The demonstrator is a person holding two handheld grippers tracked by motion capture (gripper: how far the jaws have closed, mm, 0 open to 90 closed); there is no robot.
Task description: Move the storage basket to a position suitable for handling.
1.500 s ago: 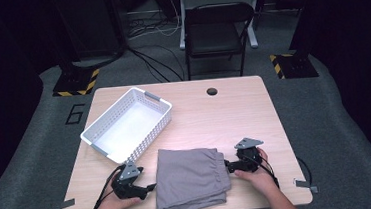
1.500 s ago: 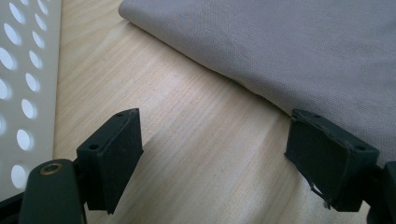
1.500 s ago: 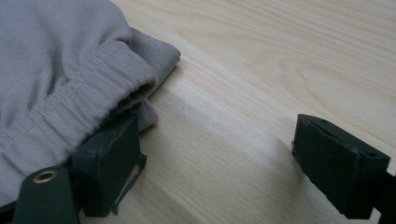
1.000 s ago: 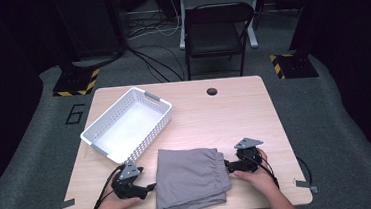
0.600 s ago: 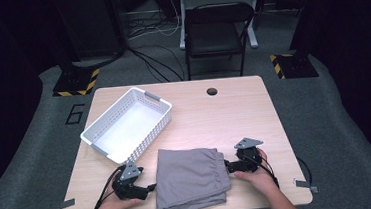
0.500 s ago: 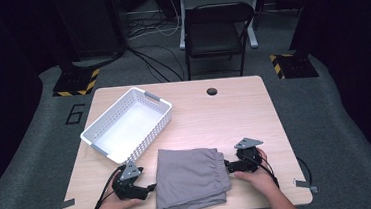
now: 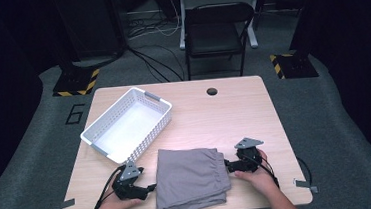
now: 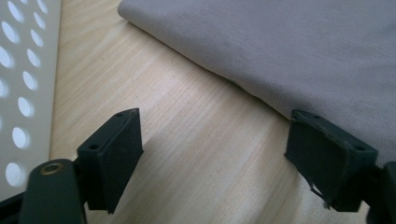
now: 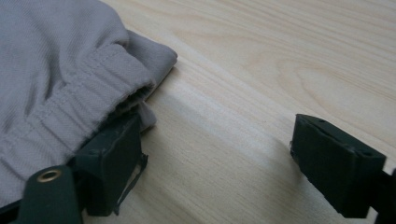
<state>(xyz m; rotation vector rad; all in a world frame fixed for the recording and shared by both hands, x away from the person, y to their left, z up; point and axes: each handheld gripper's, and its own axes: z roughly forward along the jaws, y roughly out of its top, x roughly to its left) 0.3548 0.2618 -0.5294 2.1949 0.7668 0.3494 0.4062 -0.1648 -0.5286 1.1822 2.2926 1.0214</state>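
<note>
A folded grey garment (image 7: 192, 180) with an elastic waistband lies on the wooden table (image 7: 224, 116) near its front edge. My left gripper (image 7: 150, 188) rests on the table just left of the cloth, open, its right jaw touching the cloth's edge (image 8: 289, 51). On the other side, my right gripper (image 7: 227, 166) is open at the waistband (image 9: 84, 88); its left jaw sits against the gathered hem, its right jaw over bare wood. Nothing is held between either pair of jaws.
A white perforated basket (image 7: 100, 129) stands empty at the table's left, just behind my left gripper; its wall (image 8: 23, 70) is close on the left in the left gripper view. A cable hole (image 7: 211, 91) sits near the far edge. A black chair (image 7: 218, 31) stands beyond.
</note>
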